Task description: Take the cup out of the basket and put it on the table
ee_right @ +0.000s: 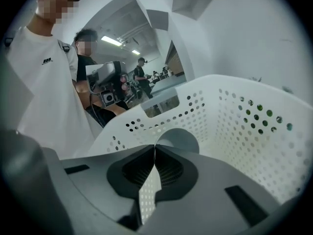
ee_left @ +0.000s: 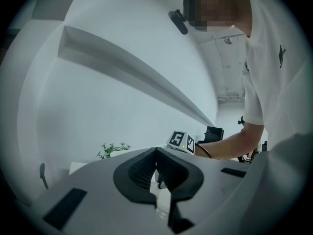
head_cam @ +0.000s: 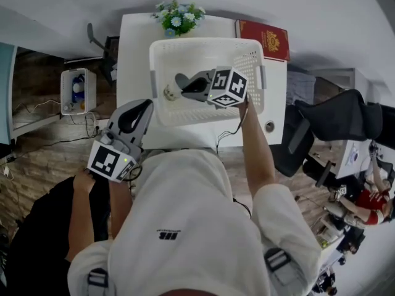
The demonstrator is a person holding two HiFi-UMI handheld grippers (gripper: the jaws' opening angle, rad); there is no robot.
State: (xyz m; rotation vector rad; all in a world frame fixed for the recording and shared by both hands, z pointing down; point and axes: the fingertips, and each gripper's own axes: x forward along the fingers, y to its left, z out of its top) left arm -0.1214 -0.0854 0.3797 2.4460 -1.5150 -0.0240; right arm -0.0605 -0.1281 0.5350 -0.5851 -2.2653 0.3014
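Grey cup (ee_right: 178, 140) is inside the white basket (head_cam: 203, 42), its thin wall pinched between the jaws of the right claw (ee_right: 155, 151), rim curving just past the tips. Lifted or resting: can't tell. Bare worktop (head_cam: 133, 60) lies left of the basket, so the cup likely goes up over the wall, then left. Left claw (head_cam: 133, 119) has jaws together on nothing, off the near-left edge.

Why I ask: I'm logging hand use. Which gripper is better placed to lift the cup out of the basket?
Right. The right gripper is inside the basket, jaws closed on the wall of the cup. The left gripper hangs outside it, shut and empty.
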